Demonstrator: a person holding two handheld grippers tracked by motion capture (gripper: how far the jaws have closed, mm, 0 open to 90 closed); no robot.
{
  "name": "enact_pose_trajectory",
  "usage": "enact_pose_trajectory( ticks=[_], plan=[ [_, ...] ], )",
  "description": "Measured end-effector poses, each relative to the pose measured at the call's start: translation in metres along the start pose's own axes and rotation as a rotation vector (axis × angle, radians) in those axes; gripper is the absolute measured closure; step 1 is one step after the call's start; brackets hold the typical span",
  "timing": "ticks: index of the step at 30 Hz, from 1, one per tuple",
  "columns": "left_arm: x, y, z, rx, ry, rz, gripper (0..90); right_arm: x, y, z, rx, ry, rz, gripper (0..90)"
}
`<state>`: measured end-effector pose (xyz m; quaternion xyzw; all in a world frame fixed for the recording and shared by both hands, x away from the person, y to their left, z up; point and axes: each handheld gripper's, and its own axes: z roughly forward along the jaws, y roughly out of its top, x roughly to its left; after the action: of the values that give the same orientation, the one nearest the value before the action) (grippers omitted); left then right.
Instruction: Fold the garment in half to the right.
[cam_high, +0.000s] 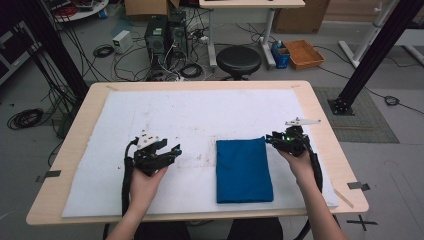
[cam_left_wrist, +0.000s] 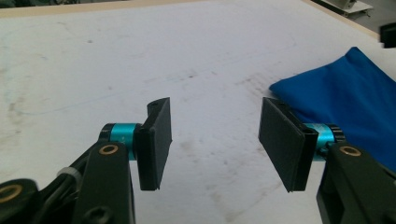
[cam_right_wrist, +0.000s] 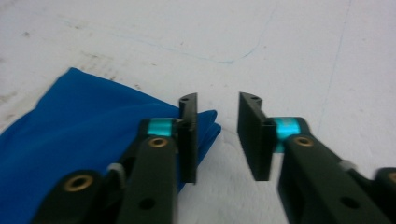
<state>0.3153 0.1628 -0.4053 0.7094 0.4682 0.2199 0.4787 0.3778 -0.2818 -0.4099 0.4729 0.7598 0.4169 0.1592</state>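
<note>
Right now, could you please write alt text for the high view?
A folded blue cloth lies on a white mat covering a wooden table. A person's hands hold the left gripper and right gripper, both open, on either side of it.

Past the table's (cam_high: 70, 150) far edge, top centre of your high view, you have a black stool (cam_high: 238, 60) — left of it two PC towers (cam_high: 165, 32) amid tangled cables (cam_high: 25, 118). Upper right sits an orange tray (cam_high: 303, 53); the white mat (cam_high: 200, 107) is scuffed.
</note>
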Motion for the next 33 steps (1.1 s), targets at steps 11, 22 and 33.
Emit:
enact_pose_trajectory(
  ticks=[11, 22, 33],
  plan=[
    [0.040, 0.000, -0.034, -0.075, 0.011, 0.058, 35.5, 0.006, -0.039, -0.046, -0.075, -0.024, 0.023, 46.2],
    [0.074, -0.006, -0.051, -0.091, -0.010, 0.095, 35.3, -0.002, -0.044, -0.052, -0.102, -0.044, -0.023, 39.8],
    [0.072, -0.009, -0.050, -0.082, -0.032, 0.097, 35.3, -0.005, -0.041, -0.051, -0.106, -0.058, -0.034, 39.5]
  ],
)
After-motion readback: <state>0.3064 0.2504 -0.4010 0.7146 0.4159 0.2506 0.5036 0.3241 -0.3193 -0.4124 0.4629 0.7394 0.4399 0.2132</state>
